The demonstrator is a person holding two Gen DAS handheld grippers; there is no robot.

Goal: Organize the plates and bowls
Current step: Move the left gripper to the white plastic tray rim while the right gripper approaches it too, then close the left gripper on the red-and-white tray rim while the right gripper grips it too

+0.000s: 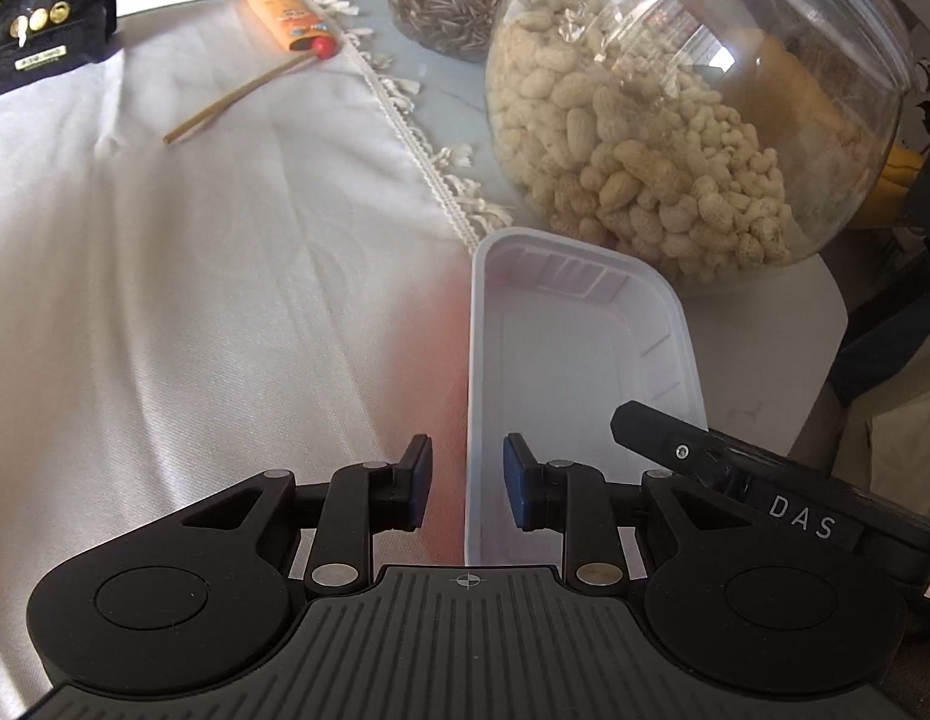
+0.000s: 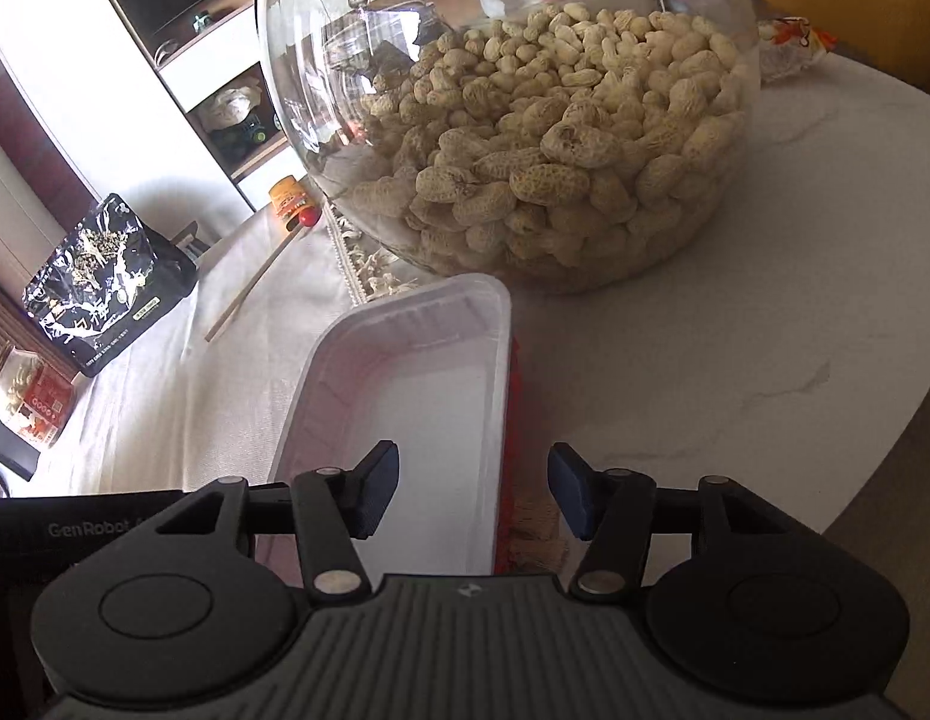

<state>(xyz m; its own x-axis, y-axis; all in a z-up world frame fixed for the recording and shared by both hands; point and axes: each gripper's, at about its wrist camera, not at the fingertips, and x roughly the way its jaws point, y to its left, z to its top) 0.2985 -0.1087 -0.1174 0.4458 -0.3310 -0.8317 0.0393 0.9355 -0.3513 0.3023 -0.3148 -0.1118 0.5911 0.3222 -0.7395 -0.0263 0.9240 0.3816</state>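
- White plastic tray (image 1: 576, 372): table edge, peanut jar (image 1: 675, 138) just beside at 12 o'clock; prob. light, thin, flexy.
- Take by long rims.
- Left gripper (image 1: 467, 480) narrow gap astride left rim, unclamped; right gripper (image 2: 472, 492) wide astride right rim.
- Red item under tray? Unclear.

The left gripper (image 1: 467, 483) is pointing toward 12 o'clock, its jaws standing apart with blue pads facing each other, pinching nothing. The right gripper (image 2: 473, 491) is also aiming at 12 o'clock, its jaws spreading wider and gripping nothing. In the left wrist view, the right gripper's black body is reaching in from 4 o'clock.
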